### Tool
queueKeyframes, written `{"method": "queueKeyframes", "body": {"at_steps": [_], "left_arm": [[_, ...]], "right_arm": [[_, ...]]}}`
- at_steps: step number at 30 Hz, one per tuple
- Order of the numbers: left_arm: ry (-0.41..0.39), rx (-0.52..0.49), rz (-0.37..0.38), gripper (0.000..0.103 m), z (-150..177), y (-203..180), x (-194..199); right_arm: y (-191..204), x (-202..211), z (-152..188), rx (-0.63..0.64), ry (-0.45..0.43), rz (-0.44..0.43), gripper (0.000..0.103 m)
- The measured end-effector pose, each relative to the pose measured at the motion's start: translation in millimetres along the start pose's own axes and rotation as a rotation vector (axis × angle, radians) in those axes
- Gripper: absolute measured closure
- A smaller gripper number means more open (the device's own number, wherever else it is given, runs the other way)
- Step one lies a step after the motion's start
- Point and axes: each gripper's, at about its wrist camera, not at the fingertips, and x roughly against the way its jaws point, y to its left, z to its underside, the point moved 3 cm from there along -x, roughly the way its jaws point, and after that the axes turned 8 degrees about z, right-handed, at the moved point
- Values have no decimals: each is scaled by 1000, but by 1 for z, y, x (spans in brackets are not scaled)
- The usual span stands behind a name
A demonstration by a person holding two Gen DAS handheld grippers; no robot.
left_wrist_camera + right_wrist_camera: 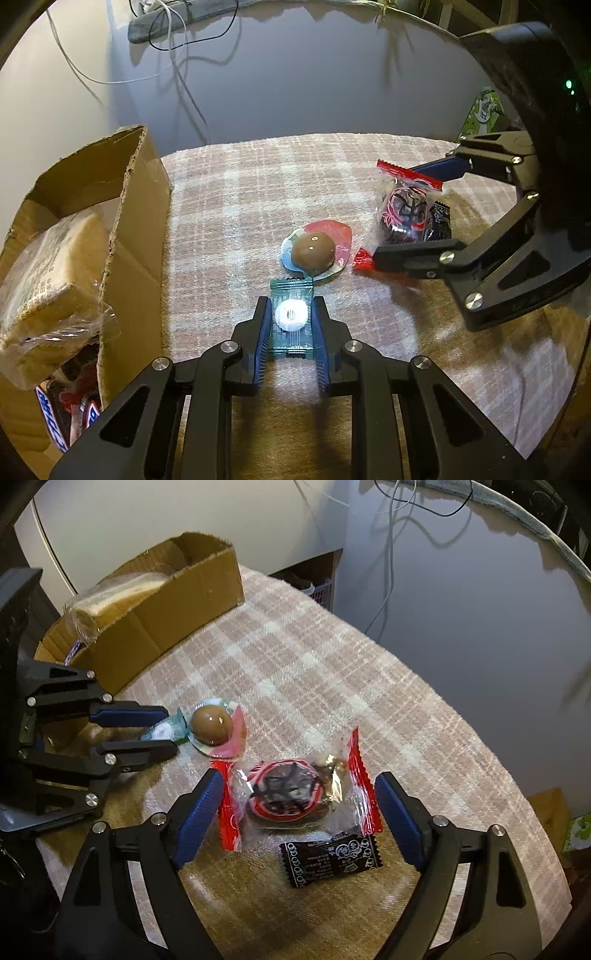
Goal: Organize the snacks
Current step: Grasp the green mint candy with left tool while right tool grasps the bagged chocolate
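Note:
My left gripper (290, 306) is shut on a small teal-wrapped white candy (290, 334) lying on the plaid cloth; the same grip shows in the right wrist view (170, 730). Just beyond it sits a brown chocolate egg (314, 249) (211, 725) in a round blister. My right gripper (300, 776) (397, 214) stands open, its blue pads on either side of a clear packet with red ends (291, 794) (402, 210), not pressing it. A small black packet (330, 858) lies just in front of that one.
An open cardboard box (140, 206) (177, 602) stands at the left on the plaid cloth (240, 184), holding a wrapped sponge cake (48, 266) and wrapped bars (55, 417). Cables hang on the wall behind. A green carton (484, 110) stands at the far right.

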Motion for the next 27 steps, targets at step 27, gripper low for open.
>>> {"method": "queueKeyframes", "body": {"at_steps": [27], "left_arm": [[-90, 19, 64, 84, 14, -12, 59]], "right_arm": [[14, 46, -5, -48, -64, 21, 49]]}}
